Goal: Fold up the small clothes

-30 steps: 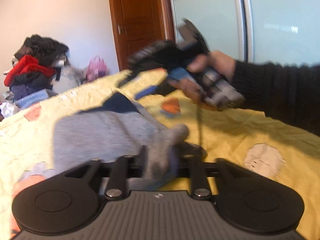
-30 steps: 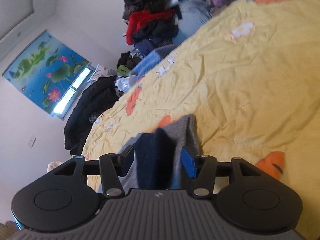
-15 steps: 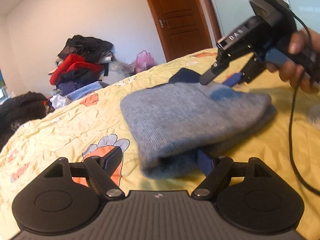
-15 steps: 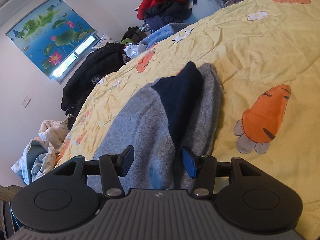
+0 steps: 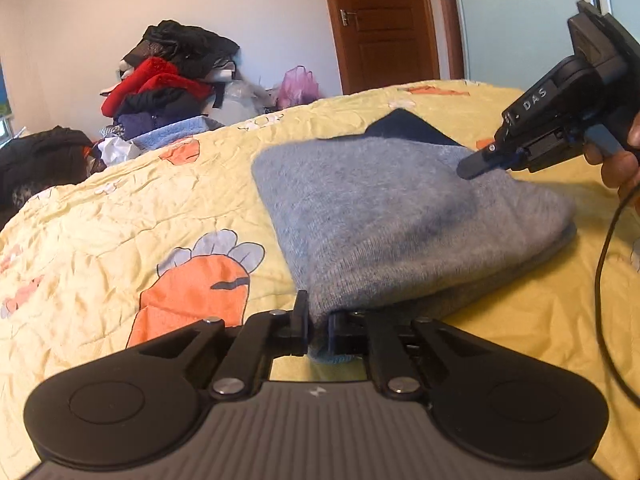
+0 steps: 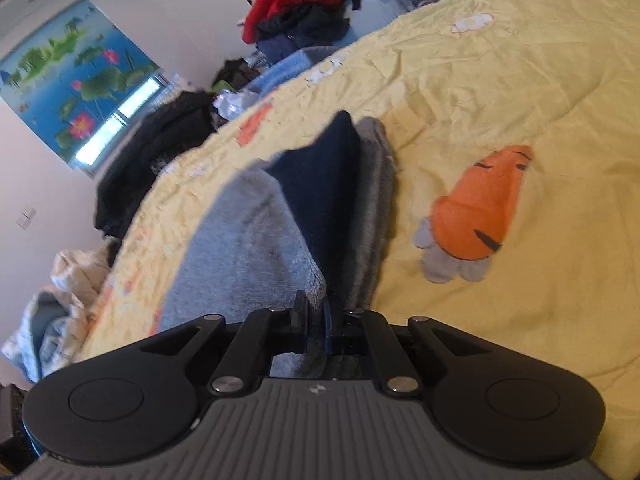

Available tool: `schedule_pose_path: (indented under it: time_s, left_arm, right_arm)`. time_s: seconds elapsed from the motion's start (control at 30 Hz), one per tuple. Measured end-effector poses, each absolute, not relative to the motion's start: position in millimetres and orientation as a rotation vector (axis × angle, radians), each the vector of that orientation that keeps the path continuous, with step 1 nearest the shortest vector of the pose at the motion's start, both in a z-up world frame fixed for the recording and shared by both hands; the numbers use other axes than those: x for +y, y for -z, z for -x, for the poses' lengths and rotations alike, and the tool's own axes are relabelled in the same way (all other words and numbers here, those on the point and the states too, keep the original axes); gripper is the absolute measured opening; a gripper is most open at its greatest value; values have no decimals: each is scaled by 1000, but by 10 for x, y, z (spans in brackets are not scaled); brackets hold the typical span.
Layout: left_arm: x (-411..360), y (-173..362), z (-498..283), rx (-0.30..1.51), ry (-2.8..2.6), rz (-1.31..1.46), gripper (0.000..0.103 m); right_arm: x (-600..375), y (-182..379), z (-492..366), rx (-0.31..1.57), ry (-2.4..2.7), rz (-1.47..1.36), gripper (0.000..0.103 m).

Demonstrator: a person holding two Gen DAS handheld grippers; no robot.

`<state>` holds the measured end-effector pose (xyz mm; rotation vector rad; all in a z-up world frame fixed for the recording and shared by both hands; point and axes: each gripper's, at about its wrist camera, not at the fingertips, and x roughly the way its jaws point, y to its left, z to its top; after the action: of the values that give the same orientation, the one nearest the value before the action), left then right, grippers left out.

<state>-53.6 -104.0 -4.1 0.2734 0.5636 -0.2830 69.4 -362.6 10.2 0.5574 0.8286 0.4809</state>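
A folded grey knit garment [image 5: 392, 216] with a navy part [image 5: 404, 128] lies on the yellow carrot-print bed cover [image 5: 120, 216]. My left gripper [image 5: 318, 334] is shut on its near corner. My right gripper [image 6: 316, 320] is shut on the grey garment's edge [image 6: 248, 248], beside the navy part [image 6: 320, 184]. In the left wrist view the right gripper [image 5: 480, 162] sits at the garment's far right edge, held by a hand [image 5: 622, 160].
A heap of red, black and blue clothes [image 5: 168, 80] stands past the bed's far edge, with dark clothes [image 5: 36, 160] at the left. A brown door [image 5: 384, 20] is behind. A black cable [image 5: 604, 264] hangs from the right gripper.
Both grippers were open half a second ago around the garment's edges. Both have closed on the cloth now. The garment lies folded flatter than one second ago.
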Motion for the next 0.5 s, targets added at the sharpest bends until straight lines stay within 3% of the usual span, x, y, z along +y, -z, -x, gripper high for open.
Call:
schedule_pose_path:
  time_s: [0.07,0.1,0.13,0.33,0.5]
  left_arm:
    - [-975,-15,635,562,354,-281,10]
    - [-909,-63,707,558,407,-274,11]
    - [-821,-120,766,562,466,-253,12]
    - [-591,-602,559,519,539,-50,12]
    - [-1065,-437,-64,529,439,-119,12]
  right_arm:
    - [-3628,-176,-660,805,-510,-595,39]
    - [-3641,-216,-643,792,-523,-604,53]
    - [-3660,-262,-617,768,-528,-609,57]
    - [-3640,-576,-762,645,-539,-625,59]
    - [-3279,-509,-1334,706,-540,-627,61]
